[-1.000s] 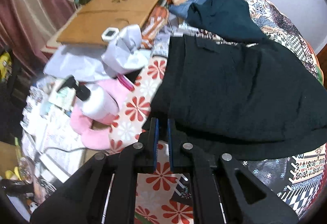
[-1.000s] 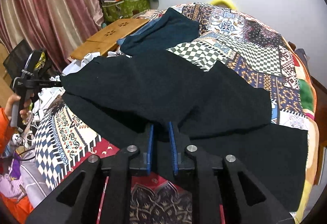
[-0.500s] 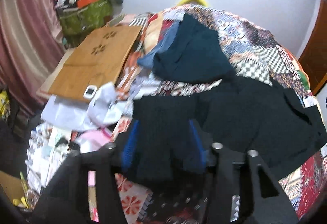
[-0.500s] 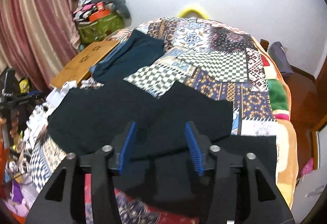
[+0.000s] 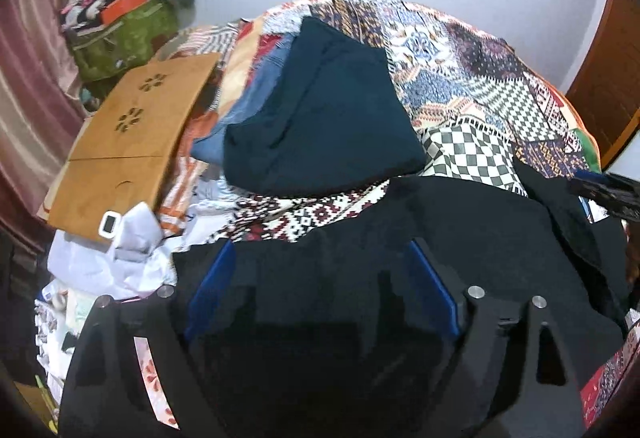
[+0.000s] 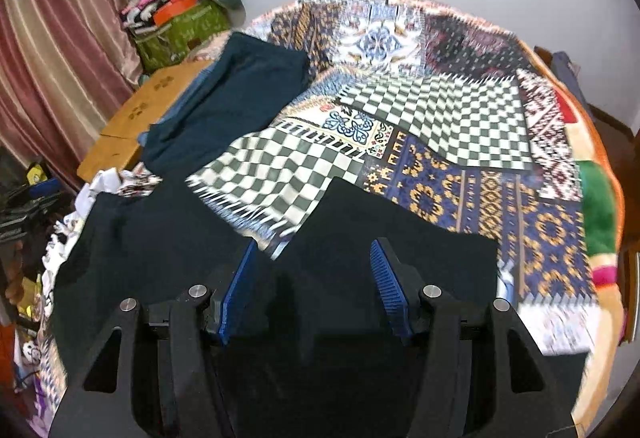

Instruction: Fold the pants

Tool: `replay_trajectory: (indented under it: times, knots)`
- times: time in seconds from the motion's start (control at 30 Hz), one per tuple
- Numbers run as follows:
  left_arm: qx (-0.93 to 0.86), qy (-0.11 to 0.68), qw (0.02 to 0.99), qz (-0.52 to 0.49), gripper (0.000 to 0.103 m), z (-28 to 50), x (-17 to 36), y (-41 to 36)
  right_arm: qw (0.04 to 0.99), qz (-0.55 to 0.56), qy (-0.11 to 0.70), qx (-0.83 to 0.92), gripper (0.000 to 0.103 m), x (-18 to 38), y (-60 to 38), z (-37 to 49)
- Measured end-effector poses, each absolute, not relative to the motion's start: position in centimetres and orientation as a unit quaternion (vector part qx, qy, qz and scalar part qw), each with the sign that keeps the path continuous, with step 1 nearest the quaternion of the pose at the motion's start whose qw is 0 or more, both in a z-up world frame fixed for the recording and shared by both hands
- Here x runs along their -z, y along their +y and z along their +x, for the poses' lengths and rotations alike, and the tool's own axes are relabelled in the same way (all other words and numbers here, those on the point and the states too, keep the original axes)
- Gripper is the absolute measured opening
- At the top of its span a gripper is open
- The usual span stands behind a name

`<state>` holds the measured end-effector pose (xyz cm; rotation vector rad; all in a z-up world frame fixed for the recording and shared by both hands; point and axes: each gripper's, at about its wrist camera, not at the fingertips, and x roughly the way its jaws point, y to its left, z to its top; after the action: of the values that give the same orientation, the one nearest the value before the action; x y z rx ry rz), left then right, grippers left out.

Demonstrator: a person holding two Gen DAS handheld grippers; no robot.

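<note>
Black pants (image 5: 460,238) lie folded over on the patchwork bedspread (image 5: 460,50), close to its near edge. My left gripper (image 5: 320,270) hovers over their left part. Its jaws are opening wide, and its blue pads (image 5: 212,278) touch no cloth. In the right wrist view the pants (image 6: 380,222) show two dark panels with a checked patch between them. My right gripper (image 6: 312,278) hangs above them, jaws opening, with nothing pinched between its pads (image 6: 386,286). The right gripper's tip (image 5: 604,190) also shows at the right edge of the left wrist view.
A folded dark teal garment (image 5: 320,118) lies on denim further up the bed. A wooden lap desk (image 5: 128,142), white paper and clutter (image 5: 120,262) and a green bag (image 5: 120,34) crowd the left side. Striped curtains (image 6: 60,58) hang on the left and a wooden door (image 5: 604,86) stands on the right.
Both grippers were shut on the black pants' edge a second ago. They have let go, spread their jaws and drawn back, so both views now tilt up toward the wall.
</note>
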<state>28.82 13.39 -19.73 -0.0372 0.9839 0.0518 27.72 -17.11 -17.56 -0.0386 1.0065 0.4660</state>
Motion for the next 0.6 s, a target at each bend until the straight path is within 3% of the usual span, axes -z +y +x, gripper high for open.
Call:
replay_trajectory:
  times: [0.4,0.43,0.47,0.5,0.6]
  knots:
    - [-0.008,0.506,0.862,0.007,0.086,31.7,23.2,11.8,0.806,-0.036,0.548,-0.219,0.050,24.0,-14.4,34.9]
    - [-0.008,0.508,0.861,0.009,0.086,31.7,23.3,11.7,0.809,-0.030,0.545,-0.218,0.042,24.2,-14.5,34.9]
    - [-0.007,0.509,0.860,0.012,0.086,31.7,23.4,11.5,0.812,-0.026,0.543,-0.213,0.027,24.2,-14.6,34.9]
    - [-0.008,0.510,0.860,0.015,0.086,31.8,23.4,11.2,0.813,-0.023,0.543,-0.211,0.021,24.2,-14.8,34.9]
    - [-0.007,0.513,0.858,0.018,0.086,31.8,23.2,10.5,0.813,-0.012,0.540,-0.218,0.015,23.9,-15.5,34.6]
